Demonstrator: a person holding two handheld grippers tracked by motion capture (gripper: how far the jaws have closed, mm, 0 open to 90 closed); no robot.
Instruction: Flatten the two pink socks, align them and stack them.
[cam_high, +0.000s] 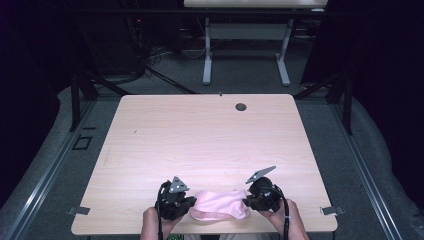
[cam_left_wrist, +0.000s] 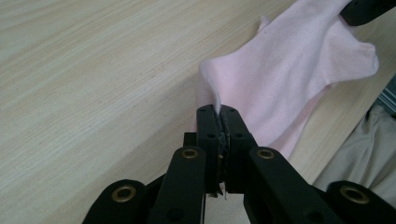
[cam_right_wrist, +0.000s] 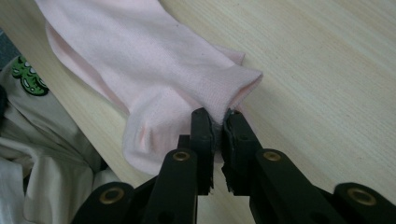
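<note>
A pale pink sock (cam_high: 218, 205) lies near the front edge of the light wooden table (cam_high: 200, 135), stretched between my two grippers. My left gripper (cam_high: 188, 202) is shut on the sock's left end; in the left gripper view the black jaws (cam_left_wrist: 218, 112) pinch a thin fold of pink fabric (cam_left_wrist: 289, 70). At the sock's right end, my right gripper (cam_high: 246, 201) is shut on the cuff; the right gripper view shows the ribbed cuff (cam_right_wrist: 229, 91) clamped between its jaws (cam_right_wrist: 219, 116). The sock (cam_right_wrist: 140, 60) rests partly on the table.
A small dark round grommet (cam_high: 241, 106) sits near the table's far edge. The person's beige clothing (cam_right_wrist: 42, 154) is just past the near edge. Beyond the table stands another desk's white frame (cam_high: 207, 55) on grey floor.
</note>
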